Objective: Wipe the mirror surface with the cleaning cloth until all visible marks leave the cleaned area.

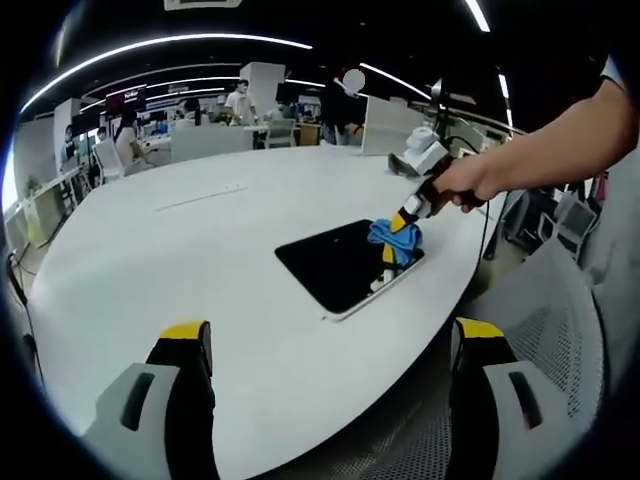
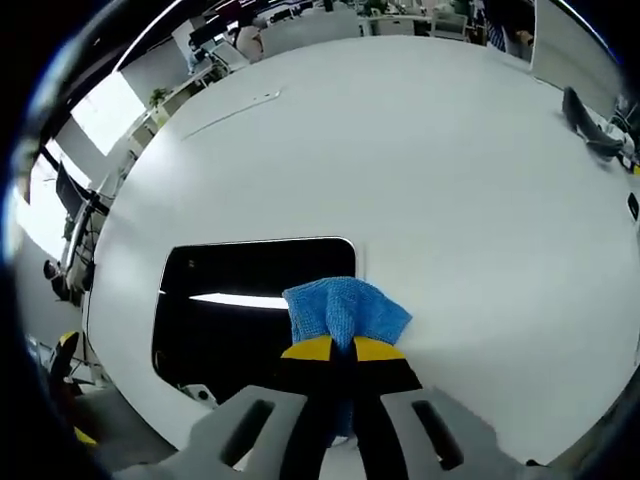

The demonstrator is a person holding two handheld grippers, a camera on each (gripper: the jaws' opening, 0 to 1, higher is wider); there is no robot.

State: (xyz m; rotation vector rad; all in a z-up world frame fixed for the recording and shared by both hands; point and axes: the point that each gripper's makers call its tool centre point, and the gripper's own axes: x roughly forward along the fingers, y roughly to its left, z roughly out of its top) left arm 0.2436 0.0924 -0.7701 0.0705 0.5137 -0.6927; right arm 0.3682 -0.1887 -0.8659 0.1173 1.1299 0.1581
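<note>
Cloth (image 2: 345, 310), clamped in the right gripper (image 2: 343, 352) on the mirror (image 2: 235, 300), risked slipping free mid-wipe; left gripper (image 1: 330, 340) hung apart.

No readable text, labels, brands or numbers in either view. The mirror (image 2: 250, 300), the blue cloth (image 2: 345, 310) and the white counter (image 2: 420, 160) carry no print that can be made out. In the left gripper view, a dark panel (image 1: 128, 99) far back on the left has a reddish mark, too small and blurred to read. Nothing legible on the tool bodies either.
</note>
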